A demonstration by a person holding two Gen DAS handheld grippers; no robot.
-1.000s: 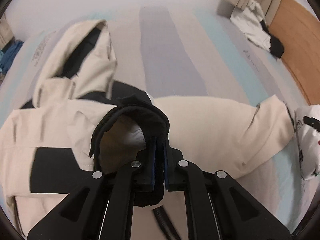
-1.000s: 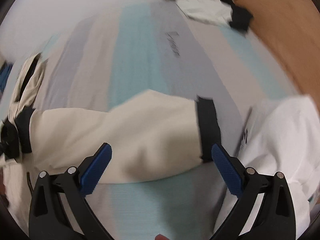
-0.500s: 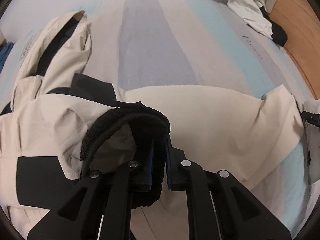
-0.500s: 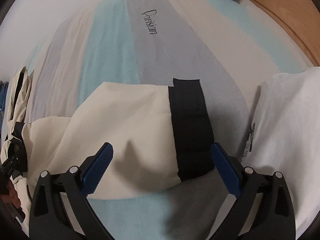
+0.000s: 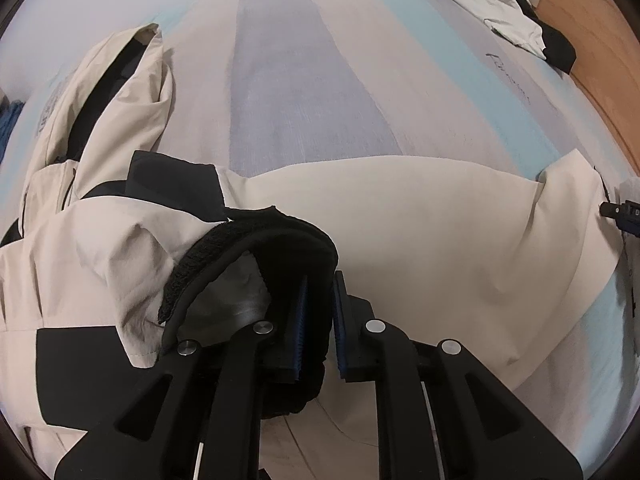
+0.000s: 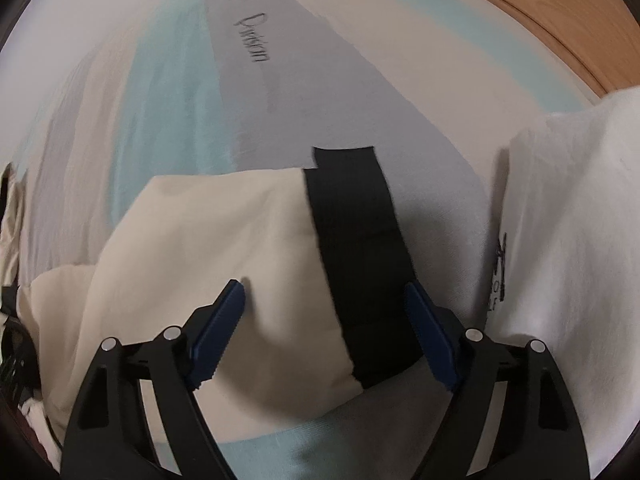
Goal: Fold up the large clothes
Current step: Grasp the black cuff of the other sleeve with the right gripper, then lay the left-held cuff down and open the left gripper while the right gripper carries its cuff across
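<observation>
A cream jacket with black panels (image 5: 420, 216) lies spread on the striped bed. My left gripper (image 5: 320, 312) is shut on the black cuff (image 5: 288, 236) of one sleeve, held over the jacket's body. The hood (image 5: 120, 88) lies at the far left. In the right wrist view the other sleeve (image 6: 224, 248) lies flat with its black cuff (image 6: 356, 240). My right gripper (image 6: 324, 320) is open, its fingers on either side of that cuff end, low over the sleeve. The right gripper's tip shows at the left wrist view's right edge (image 5: 624, 216).
The bed sheet (image 5: 300, 92) has grey, teal and beige stripes. A white garment (image 6: 572, 240) lies just right of the sleeve cuff. Another white and black garment (image 5: 516, 28) lies at the far corner. A wooden floor (image 6: 560, 20) lies beyond the bed's right edge.
My right gripper has moved forward and down over the sleeve's cuff end, and its jaws have narrowed. My left gripper keeps hold of the other cuff and has moved in over the jacket.
</observation>
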